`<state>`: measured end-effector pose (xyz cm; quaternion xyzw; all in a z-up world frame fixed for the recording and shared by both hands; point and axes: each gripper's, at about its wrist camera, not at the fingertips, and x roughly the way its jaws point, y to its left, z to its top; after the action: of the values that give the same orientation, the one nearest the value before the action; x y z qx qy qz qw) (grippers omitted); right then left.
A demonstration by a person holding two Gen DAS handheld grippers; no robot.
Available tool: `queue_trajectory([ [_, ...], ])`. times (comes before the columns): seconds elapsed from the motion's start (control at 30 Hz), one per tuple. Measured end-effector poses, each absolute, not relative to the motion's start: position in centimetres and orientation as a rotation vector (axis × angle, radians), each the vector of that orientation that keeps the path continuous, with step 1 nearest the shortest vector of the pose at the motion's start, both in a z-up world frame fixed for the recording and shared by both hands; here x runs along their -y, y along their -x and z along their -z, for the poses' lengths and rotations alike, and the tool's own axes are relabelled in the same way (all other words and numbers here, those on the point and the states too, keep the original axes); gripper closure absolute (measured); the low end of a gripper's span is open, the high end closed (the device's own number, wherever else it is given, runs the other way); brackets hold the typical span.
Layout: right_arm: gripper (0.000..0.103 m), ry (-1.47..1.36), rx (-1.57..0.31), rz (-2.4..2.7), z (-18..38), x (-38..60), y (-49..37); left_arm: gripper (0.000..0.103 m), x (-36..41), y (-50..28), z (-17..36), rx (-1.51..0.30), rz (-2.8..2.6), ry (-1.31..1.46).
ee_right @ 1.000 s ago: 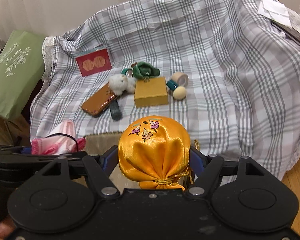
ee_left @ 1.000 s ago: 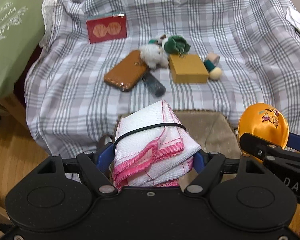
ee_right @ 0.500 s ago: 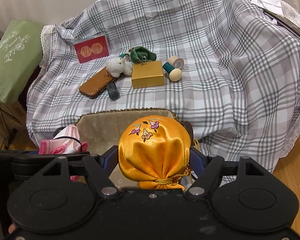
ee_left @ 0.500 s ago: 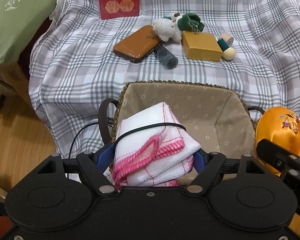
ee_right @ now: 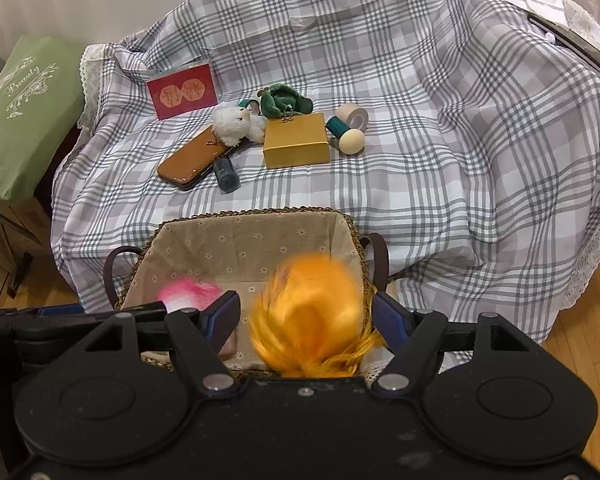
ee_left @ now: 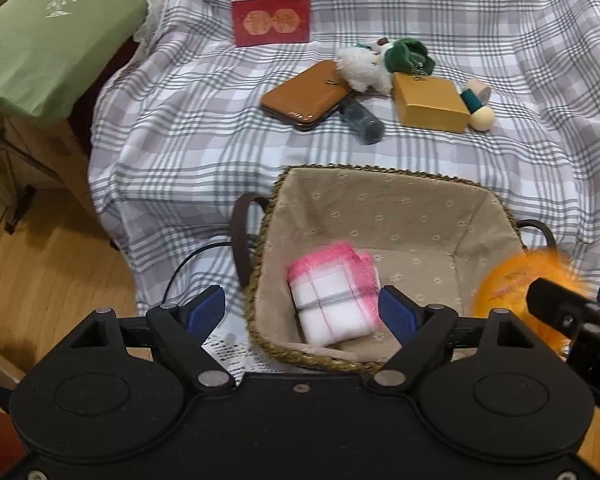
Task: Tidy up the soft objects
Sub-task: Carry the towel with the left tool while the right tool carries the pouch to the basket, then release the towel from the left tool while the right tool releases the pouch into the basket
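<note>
The left gripper [ee_left: 300, 310] is seen with jaws opening and clear of the folded towel [ee_left: 332, 294], which is blurred inside the basket [ee_left: 380, 172], near its left wall. The right gripper [ee_right: 306, 320] is spread, its pads apart from the blurred orange pouch [ee_right: 312, 316] above the basket's right edge. The pouch could be tipped outside by catching that rim.

One lined basket [ee_left: 384, 184], one folded cloth [ee_left: 332, 296], one orange pouch [ee_right: 308, 312], one wallet [ee_left: 304, 96], one gold box [ee_left: 430, 106], two plush toys [ee_left: 364, 68], one red card [ee_left: 271, 21], one green cushion [ee_left: 48, 40].
</note>
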<state>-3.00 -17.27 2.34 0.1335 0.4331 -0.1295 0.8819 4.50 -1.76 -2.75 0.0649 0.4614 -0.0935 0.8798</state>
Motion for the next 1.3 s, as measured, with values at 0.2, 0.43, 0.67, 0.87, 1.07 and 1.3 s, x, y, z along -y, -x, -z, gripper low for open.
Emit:
queue_trajectory([
  [0.2,0.029,-0.264,-0.906,0.258,-2.33,16.99,2.87,0.022,1.27,-4.38,3.1,-0.978,0.18,-0.134],
  [0.43,0.024,-0.271,-0.917,0.261,-2.26,17.15,2.77,0.022,1.59,-4.17,3.33,-0.987,0.186,-0.158],
  [0.67,0.024,-0.274,-0.928,0.266,-2.14,17.29,2.71,0.022,1.65,-4.14,3.33,-0.986,0.181,-0.168],
  [0.87,0.023,-0.272,-0.935,0.27,-2.09,17.28,2.62,0.022,1.74,-4.17,3.38,-0.991,0.183,-0.175],
  [1.07,0.021,-0.277,-0.947,0.277,-1.9,17.42,2.49,0.022,1.75,-4.17,3.44,-0.996,0.18,-0.181],
  [1.3,0.012,-0.283,-0.96,0.289,-1.75,17.56,2.45,0.021,1.76,-4.14,3.48,-1.001,0.17,-0.19],
])
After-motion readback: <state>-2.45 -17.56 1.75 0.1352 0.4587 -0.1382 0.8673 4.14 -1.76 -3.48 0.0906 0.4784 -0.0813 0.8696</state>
